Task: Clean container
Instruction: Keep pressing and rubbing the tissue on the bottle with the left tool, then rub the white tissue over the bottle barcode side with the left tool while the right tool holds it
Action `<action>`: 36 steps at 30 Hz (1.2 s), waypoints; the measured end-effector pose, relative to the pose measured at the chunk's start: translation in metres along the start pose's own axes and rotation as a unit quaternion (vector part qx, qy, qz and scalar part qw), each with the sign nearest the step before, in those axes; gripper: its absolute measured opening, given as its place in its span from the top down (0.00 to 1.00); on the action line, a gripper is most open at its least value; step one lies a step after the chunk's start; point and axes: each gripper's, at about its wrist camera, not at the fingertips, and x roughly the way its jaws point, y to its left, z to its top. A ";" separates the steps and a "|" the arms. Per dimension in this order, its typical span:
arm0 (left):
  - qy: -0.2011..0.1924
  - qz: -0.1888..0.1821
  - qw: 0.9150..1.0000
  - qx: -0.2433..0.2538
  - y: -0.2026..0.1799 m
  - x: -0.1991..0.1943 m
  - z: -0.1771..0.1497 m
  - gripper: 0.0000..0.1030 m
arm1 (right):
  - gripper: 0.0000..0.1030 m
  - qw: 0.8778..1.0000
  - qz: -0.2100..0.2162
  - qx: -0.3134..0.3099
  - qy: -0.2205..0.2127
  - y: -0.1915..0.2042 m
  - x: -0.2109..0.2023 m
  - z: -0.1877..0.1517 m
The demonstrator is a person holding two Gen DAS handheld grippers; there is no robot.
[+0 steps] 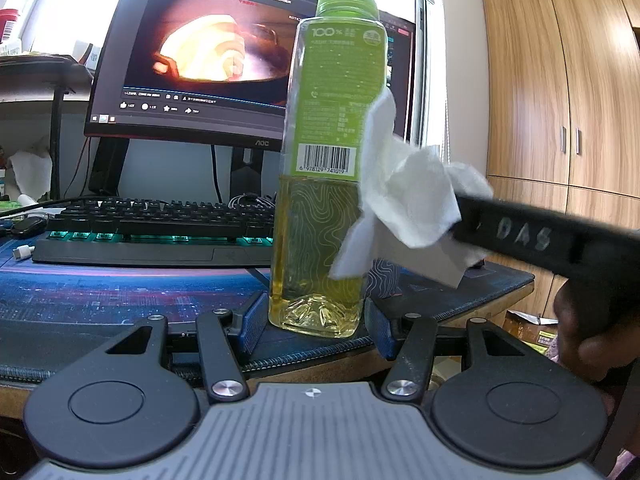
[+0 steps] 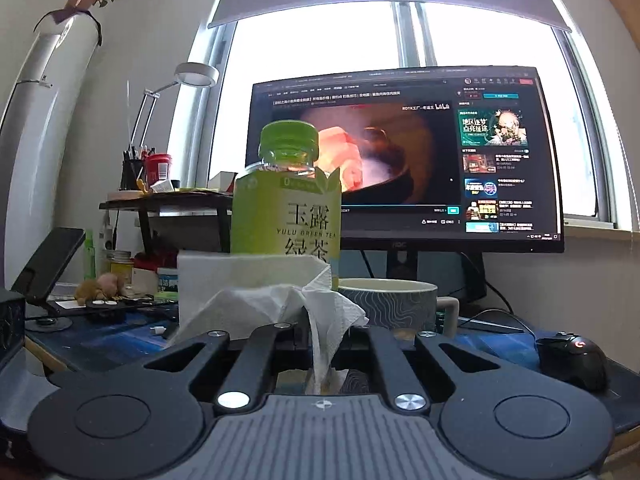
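A clear bottle (image 1: 320, 152) of yellow-green tea with a green cap stands upright on the desk mat. My left gripper (image 1: 316, 330) is shut on its base, a blue pad pressed to each side. My right gripper (image 1: 460, 220) comes in from the right, shut on a crumpled white tissue (image 1: 408, 200) that lies against the bottle's right side below the label. In the right wrist view the tissue (image 2: 260, 308) bunches between the closed fingers of the right gripper (image 2: 320, 332). Behind it rises the bottle (image 2: 286, 216), its lower half hidden.
A lit monitor (image 1: 200, 60) and a backlit keyboard (image 1: 152, 224) stand behind the bottle. A patterned mug (image 2: 388, 304) sits just right of the bottle, with a black mouse (image 2: 576, 360) farther right. A wooden wardrobe (image 1: 560, 100) lies beyond the desk's right edge. Clutter fills the desk's left side.
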 end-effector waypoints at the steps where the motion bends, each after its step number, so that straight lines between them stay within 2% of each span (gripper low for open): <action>1: 0.000 0.000 1.000 0.000 0.000 0.000 0.000 0.44 | 0.92 1.000 -0.003 -0.003 0.004 0.000 0.002 -0.001; 9: -0.002 -0.001 1.000 -0.002 0.001 0.000 0.000 0.44 | 0.92 0.999 -0.018 -0.003 0.029 -0.002 0.010 -0.010; 18: -0.002 0.000 1.000 -0.003 0.001 0.000 0.000 0.44 | 0.92 1.000 -0.011 -0.003 0.013 0.001 0.003 -0.005; 26: -0.002 0.000 1.000 -0.003 0.001 0.000 0.001 0.44 | 0.92 0.999 -0.018 0.002 0.035 -0.004 0.011 -0.012; 36: -0.002 0.000 1.000 -0.003 0.002 0.000 0.001 0.44 | 0.92 1.000 -0.012 -0.002 0.017 0.000 0.005 -0.006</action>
